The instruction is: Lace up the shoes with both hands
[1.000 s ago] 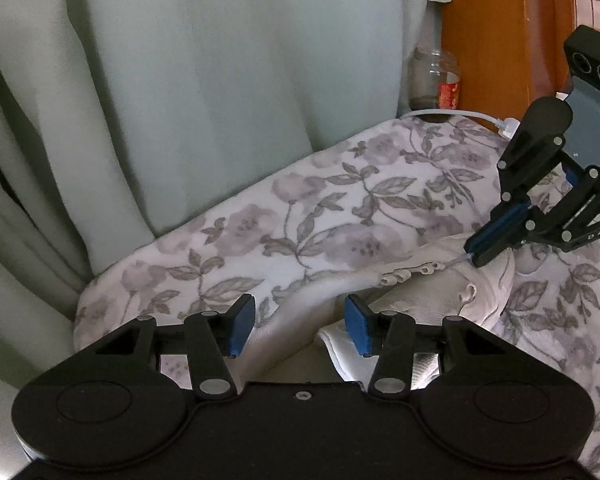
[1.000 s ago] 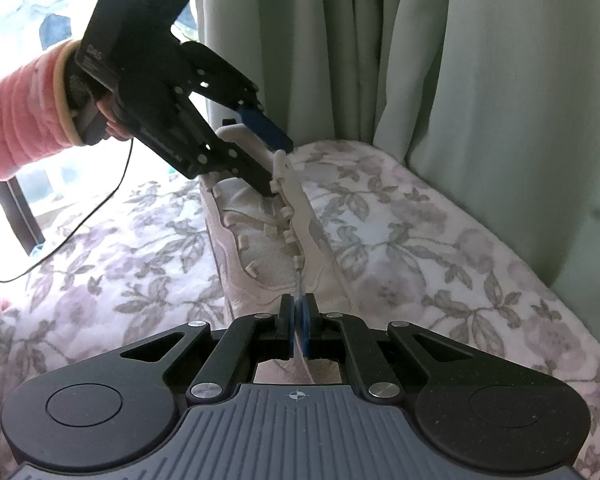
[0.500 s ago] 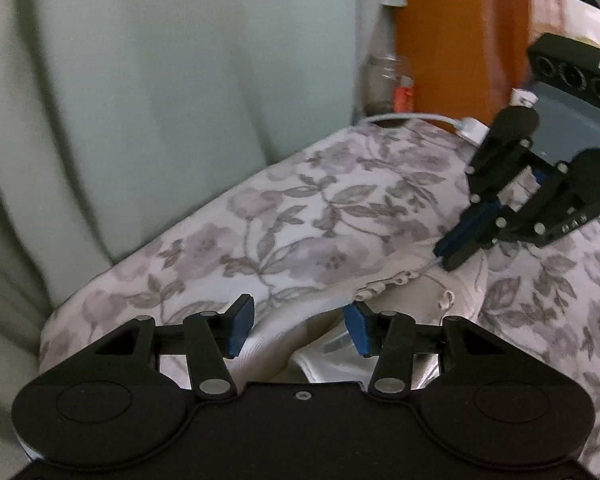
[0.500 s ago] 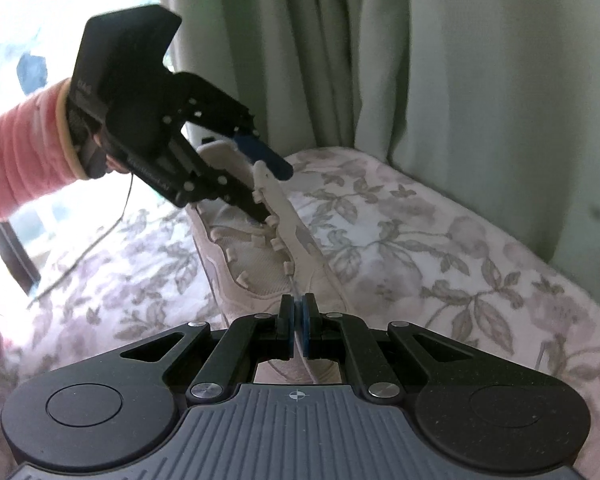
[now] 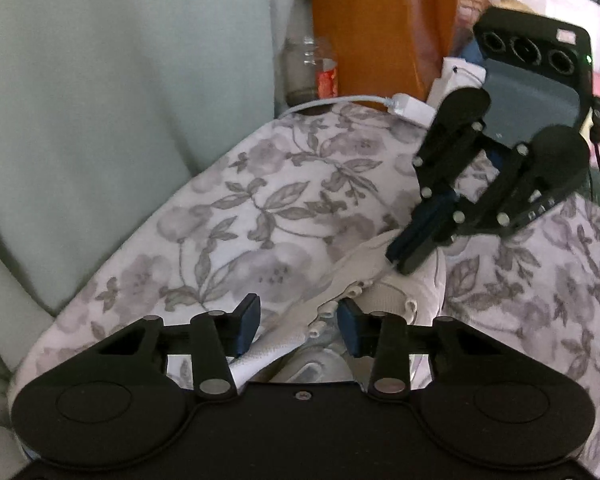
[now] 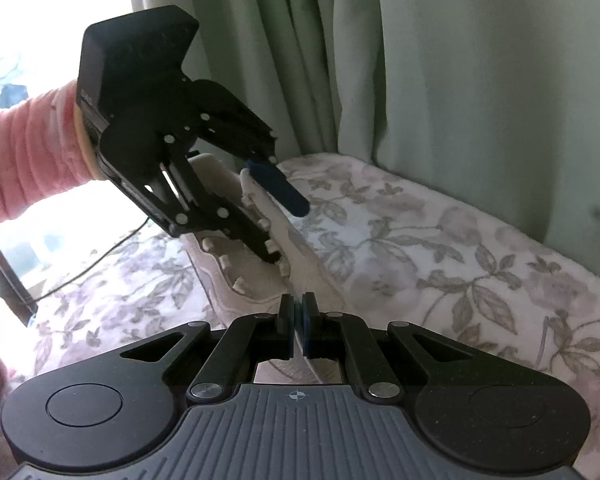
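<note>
- Two claws work one pale shoe (image 6: 260,280) lying on the flowered bedspread (image 6: 440,248), beside the green curtain (image 6: 460,60).
- Right claw (image 6: 299,326) is pressed fully closed on a thin lace end (image 6: 300,296) just in front of the toe-side eyelet loops.
- Left claw (image 5: 298,324) stands wide apart, holding nothing, straddling the shoe's collar and upper eyelet row.
- By my judgement the lacing is mid-way at most: the eyelet loops (image 6: 236,266) show no lace crossing between them, so most threading seems left.
- Compared with a second ago, the left claw has dropped closer over the shoe and swung right; the right claw's grip on the lace is unchanged.
</note>
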### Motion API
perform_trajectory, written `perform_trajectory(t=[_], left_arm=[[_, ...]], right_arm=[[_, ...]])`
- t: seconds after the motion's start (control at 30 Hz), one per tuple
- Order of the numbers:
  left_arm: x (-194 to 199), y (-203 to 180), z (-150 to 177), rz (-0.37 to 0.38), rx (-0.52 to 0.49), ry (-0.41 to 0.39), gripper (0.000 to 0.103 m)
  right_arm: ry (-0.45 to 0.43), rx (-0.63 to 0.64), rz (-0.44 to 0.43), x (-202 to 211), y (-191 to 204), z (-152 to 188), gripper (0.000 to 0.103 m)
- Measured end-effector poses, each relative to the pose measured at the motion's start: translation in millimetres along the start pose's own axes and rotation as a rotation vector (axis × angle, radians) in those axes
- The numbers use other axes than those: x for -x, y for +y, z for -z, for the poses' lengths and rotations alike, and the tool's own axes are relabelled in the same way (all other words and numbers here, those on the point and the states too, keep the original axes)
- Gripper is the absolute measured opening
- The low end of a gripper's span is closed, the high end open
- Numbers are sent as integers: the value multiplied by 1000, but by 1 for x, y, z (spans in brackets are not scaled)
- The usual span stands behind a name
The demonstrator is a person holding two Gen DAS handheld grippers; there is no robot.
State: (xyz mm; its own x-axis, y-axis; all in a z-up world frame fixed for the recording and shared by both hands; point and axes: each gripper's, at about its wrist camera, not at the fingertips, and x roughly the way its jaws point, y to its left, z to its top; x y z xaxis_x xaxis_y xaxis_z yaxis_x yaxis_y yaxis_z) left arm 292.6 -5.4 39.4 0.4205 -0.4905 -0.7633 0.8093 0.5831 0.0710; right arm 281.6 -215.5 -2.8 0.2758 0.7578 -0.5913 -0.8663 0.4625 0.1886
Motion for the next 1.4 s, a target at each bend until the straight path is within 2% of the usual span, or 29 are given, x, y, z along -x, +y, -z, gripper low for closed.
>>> perform_trajectory(t=[0.43,0.93,1.03,1.23,1.33,1.4], left_arm=[[-2,5,0,56,31,-40,38],[-1,7,2,50,36,-60,39],[-1,6,3,49,39,-62,39],[7,4,3,43,44,-74,40],[24,5,2,55,83,-136,51],[37,5,0,47,117,-174,51]], right_arm=[[34,-5,40,-5,8,-11,3],[72,25,76,-2,18,-13,7],[63,-10,74,-1,15,-14,3],[10,-65,72,4,7,-15,3],[-19,-65,78,9,7,-15,3],[-35,-65,82,11,8,-14,3]])
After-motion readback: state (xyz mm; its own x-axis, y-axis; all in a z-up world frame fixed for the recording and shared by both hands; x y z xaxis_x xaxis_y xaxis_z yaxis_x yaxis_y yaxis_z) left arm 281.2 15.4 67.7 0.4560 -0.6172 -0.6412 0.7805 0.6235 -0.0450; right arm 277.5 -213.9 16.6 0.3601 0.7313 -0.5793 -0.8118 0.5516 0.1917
